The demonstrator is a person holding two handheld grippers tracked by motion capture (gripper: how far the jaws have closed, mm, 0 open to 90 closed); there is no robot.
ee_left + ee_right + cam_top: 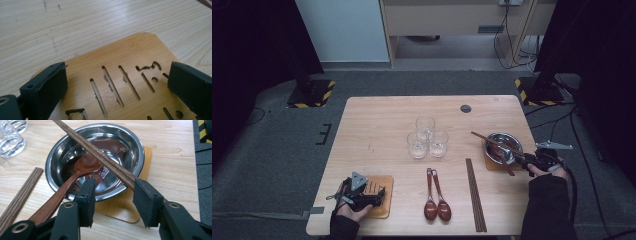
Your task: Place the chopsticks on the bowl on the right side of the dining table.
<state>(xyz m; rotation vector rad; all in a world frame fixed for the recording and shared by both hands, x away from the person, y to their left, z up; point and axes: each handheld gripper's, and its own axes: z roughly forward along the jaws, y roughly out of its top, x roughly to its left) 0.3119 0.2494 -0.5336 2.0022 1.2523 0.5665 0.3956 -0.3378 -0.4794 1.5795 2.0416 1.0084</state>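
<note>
At the right edge of the high view, the right hand-held gripper [113, 195] sits at the near rim of the steel bowl [135, 147], jaws apart, the chopsticks [100, 153] across the bowl brushing one jaw but not pinched. A spoon [82, 167] lies in the bowl on its mat [125, 207]. Lower left, the left hand-held gripper [117, 87] gapes wide over a slotted coaster [125, 55] on the bench [372, 125].

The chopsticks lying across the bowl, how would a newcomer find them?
Start at the steel bowl on the table's right side. The chopsticks rest slanted across its rim, above a wooden spoon inside. The other chopstick pair lies flat on the table.
</note>
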